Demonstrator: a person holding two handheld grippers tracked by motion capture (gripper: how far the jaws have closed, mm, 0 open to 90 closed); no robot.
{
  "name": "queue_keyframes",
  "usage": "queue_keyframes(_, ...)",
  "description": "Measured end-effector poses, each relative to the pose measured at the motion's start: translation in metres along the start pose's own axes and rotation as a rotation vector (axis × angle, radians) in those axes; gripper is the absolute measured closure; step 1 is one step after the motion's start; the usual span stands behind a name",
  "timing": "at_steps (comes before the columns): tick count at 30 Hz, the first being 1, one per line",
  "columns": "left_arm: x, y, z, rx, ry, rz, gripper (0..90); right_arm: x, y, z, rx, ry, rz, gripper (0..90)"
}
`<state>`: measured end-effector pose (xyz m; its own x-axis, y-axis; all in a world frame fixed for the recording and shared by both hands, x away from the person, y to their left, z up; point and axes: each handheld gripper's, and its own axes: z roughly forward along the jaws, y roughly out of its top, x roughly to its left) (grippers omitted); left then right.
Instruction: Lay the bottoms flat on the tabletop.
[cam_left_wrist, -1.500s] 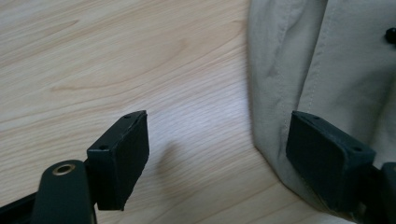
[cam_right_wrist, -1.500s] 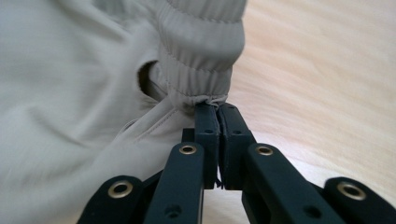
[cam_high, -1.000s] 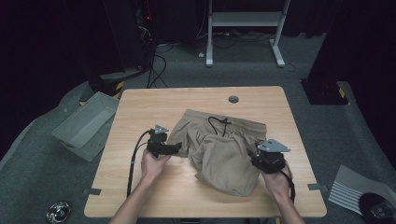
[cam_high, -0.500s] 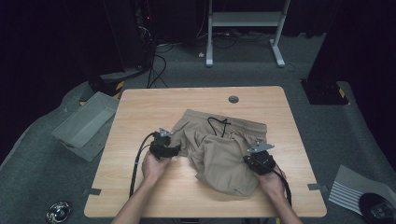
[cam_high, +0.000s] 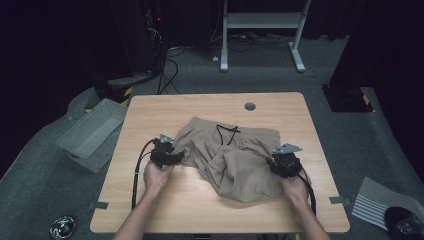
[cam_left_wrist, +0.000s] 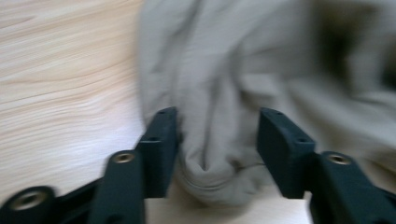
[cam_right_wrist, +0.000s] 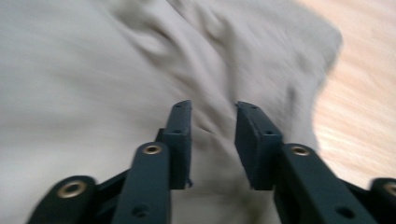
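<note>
A pair of tan shorts (cam_high: 232, 155) lies crumpled near the middle of the wooden table (cam_high: 150, 115), its waistband turned toward the far edge with a dark drawstring (cam_high: 226, 133) looped across it. The lower half is folded and bunched toward the person's side.

At the shorts' left edge sits the left gripper (cam_high: 172, 157). In the left gripper view (cam_left_wrist: 217, 144) its jaws stand apart, having just been opening, with a rolled hem of the cloth lying loose between them.

On the right edge rests the right gripper (cam_high: 280, 164), over the bunched fabric. Its jaws (cam_right_wrist: 212, 140) have also just been opening and stand apart above a wrinkle of cloth, not pinching it.

Beside the table, on the dark floor to the left, lies a grey bin (cam_high: 92, 132).
</note>
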<state>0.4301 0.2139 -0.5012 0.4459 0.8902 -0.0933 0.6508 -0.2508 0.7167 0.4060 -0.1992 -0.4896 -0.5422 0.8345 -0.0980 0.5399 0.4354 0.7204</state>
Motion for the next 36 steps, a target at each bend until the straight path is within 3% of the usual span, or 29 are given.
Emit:
queue_keyframes(2,-0.014,-0.002,-0.003,-0.013,-0.073,0.006,36.5,0.021,0.002,-0.011,-0.033,0.069,-0.029,59.4)
queue_keyframes(5,-0.023,-0.004,-0.001,-0.014,-0.089,0.025,34.3,0.033,0.001,-0.01,-0.018,0.099,-0.066,58.2)
queue_keyframes(6,-0.028,-0.004,0.004,0.009,-0.072,0.046,34.3,0.041,-0.002,-0.003,0.019,0.108,-0.083,58.2)
queue_keyframes(9,-0.027,-0.005,0.012,0.049,-0.034,0.054,35.1,0.042,-0.006,0.008,0.065,0.116,-0.071,61.4)
queue_keyframes(11,-0.023,-0.007,0.019,0.079,0.004,0.063,38.9,0.039,-0.01,0.019,0.087,0.159,-0.057,75.5)
queue_keyframes(12,-0.022,-0.008,0.019,0.062,0.023,0.071,38.9,0.039,-0.01,0.019,0.087,0.159,-0.057,75.5)
queue_keyframes(13,-0.018,-0.006,0.02,0.066,0.044,0.083,42.7,0.036,-0.01,0.02,0.082,0.178,-0.061,86.8)
queue_keyframes(16,-0.014,-0.003,0.022,0.069,0.06,0.077,43.7,0.034,-0.008,0.023,0.084,0.142,-0.102,90.0)
queue_keyframes(18,0.0,0.001,0.026,0.059,0.105,0.06,42.4,0.024,-0.005,0.026,0.093,0.125,-0.087,90.0)
queue_keyframes(19,0.0,0.001,0.026,0.059,0.105,0.06,41.0,0.02,-0.004,0.028,0.095,0.105,-0.085,90.0)
queue_keyframes(20,0.011,0.004,0.029,0.06,0.12,0.004,39.2,0.016,-0.003,0.029,0.096,0.087,-0.08,90.0)
queue_keyframes(23,0.02,0.006,0.028,0.08,0.144,-0.023,35.3,0.002,-0.002,0.031,0.101,0.05,-0.034,89.9)
queue_keyframes(25,0.016,0.004,0.023,0.083,0.126,-0.01,32.8,0.0,-0.003,0.028,0.089,0.049,-0.011,80.7)
queue_keyframes(27,0.008,0.001,0.015,0.055,0.098,0.017,30.7,0.004,-0.004,0.019,0.058,0.072,0.002,73.2)
queue_keyframes(30,-0.001,-0.002,0.006,0.03,0.061,0.032,28.1,0.015,-0.006,0.007,0.025,0.086,-0.025,65.2)
queue_keyframes(31,-0.009,-0.004,-0.002,0.014,0.009,0.028,27.0,0.019,-0.007,0.003,0.019,0.089,-0.028,63.5)
queue_keyframes(32,-0.009,-0.004,-0.002,0.014,0.009,0.028,26.2,0.019,-0.007,0.003,0.019,0.089,-0.028,63.5)
queue_keyframes(36,-0.024,-0.01,-0.014,0.004,-0.062,0.035,24.1,0.028,-0.013,0.001,0.047,0.079,-0.056,61.6)
